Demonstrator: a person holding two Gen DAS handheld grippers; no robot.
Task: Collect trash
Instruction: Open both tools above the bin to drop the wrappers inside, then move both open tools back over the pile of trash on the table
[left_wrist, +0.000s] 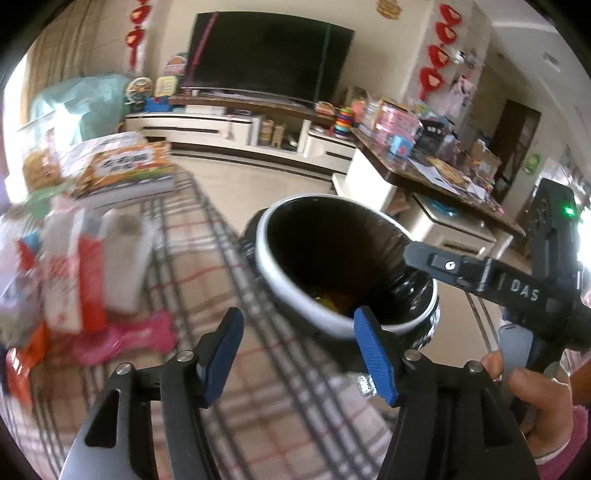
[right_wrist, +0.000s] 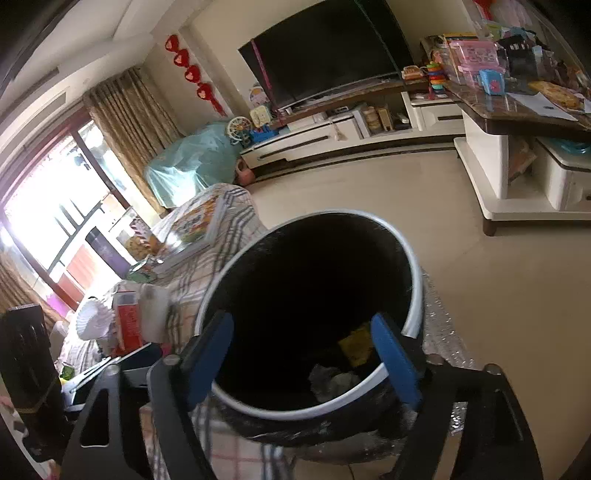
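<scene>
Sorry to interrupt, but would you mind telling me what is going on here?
A person is clearing trash with two handheld grippers. Both the left gripper and right gripper are open and empty at the black-lined trash bin, which already holds a yellow wrapper. More packets lie on the plaid cloth.

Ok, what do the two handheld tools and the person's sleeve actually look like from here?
Both tools have black frames with silver bolts and blue ribbed pads. The left tool fills its own camera; the right tool, seen from there, carries white "DAS" lettering and a green light. A pink fuzzy sleeve covers the wrist.
</scene>
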